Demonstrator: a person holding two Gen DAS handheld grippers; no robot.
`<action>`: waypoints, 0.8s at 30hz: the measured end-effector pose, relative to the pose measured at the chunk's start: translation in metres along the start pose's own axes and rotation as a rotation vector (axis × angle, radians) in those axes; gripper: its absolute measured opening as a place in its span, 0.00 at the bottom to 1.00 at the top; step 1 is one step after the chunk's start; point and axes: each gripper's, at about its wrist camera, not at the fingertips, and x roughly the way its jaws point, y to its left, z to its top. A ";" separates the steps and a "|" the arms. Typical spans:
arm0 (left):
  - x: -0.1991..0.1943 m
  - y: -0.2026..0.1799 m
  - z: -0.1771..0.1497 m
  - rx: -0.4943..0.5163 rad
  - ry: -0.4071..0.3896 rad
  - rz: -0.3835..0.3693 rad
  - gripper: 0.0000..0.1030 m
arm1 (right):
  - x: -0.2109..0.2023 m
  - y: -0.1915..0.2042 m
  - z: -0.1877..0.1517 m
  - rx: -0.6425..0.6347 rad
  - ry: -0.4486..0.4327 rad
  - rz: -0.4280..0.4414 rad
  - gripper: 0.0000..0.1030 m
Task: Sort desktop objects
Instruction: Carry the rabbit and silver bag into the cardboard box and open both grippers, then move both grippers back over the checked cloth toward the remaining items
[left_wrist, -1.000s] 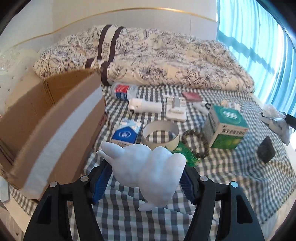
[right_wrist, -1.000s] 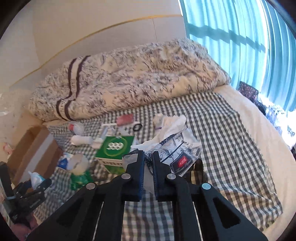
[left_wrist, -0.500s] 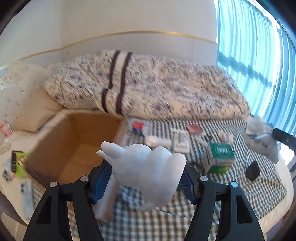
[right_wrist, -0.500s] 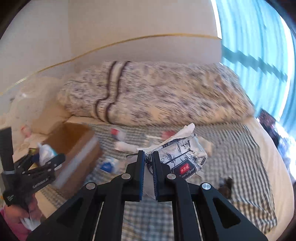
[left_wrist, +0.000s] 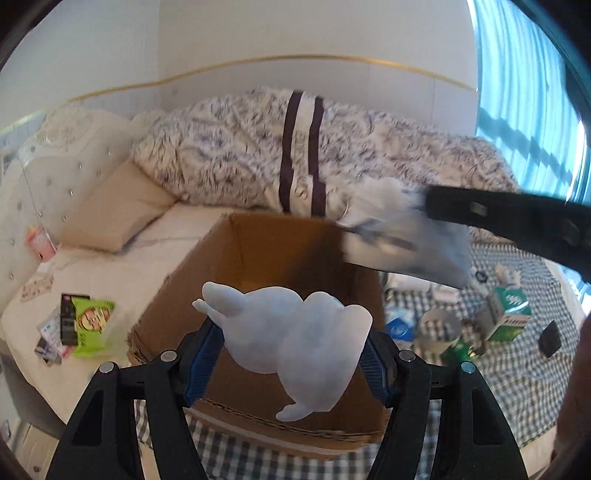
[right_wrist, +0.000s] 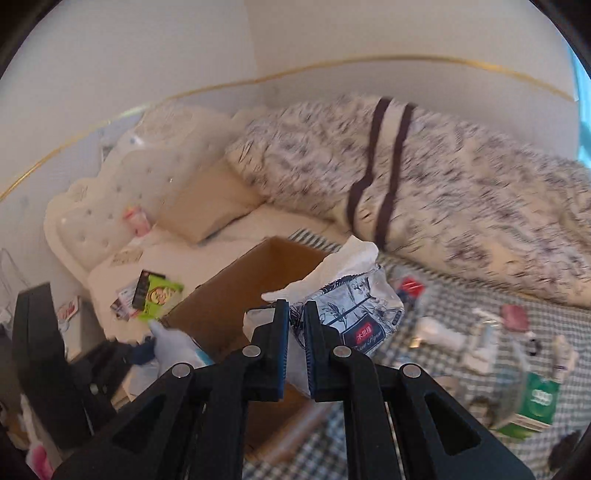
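Holding: left gripper (left_wrist: 291, 354), blue-padded fingers (left_wrist: 205, 354) spread wide and clamped on either side of a pale blue-white soft rabbit-shaped figure (left_wrist: 295, 339); figure hangs over the near edge of an open brown cardboard box (left_wrist: 258, 258), interior seen from above w/ nothing visible inside. Right gripper (right_wrist: 295, 325): fingers nearly together, pinching the edge of a crinkled clear plastic tissue pack w/ dark blue floral print and red label (right_wrist: 354, 314), white tissue (right_wrist: 347, 258) sticking out the top; pack sits above the box's right side; in left wrist view it shows blurred. Box (right_wrist: 236, 302) stands on a grey-white checked cloth (left_wrist: 517, 384) on the bed. Cloth, right of box: green-and-white carton (left_wrist: 511, 314), white tape roll (left_wrist: 439, 326), blue-white packet (left_wrist: 399, 328), small black item (left_wrist: 549, 338), other bits too blurred to ID. Behind: floral quilt w/ dark stripes (left_wrist: 295, 158), beige pillow (left_wrist: 114, 210). Left of box: lime-green snack packet (left_wrist: 90, 326) on the white sheet.
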 end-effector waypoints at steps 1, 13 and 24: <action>0.008 0.004 -0.003 -0.006 0.012 -0.009 0.67 | 0.012 0.002 0.001 0.007 0.008 0.023 0.08; 0.025 0.008 0.002 -0.014 0.003 -0.031 1.00 | 0.016 -0.020 0.005 0.077 -0.057 -0.062 0.96; -0.020 -0.058 0.001 0.011 -0.023 -0.044 1.00 | -0.088 -0.075 -0.022 0.151 -0.144 -0.106 0.96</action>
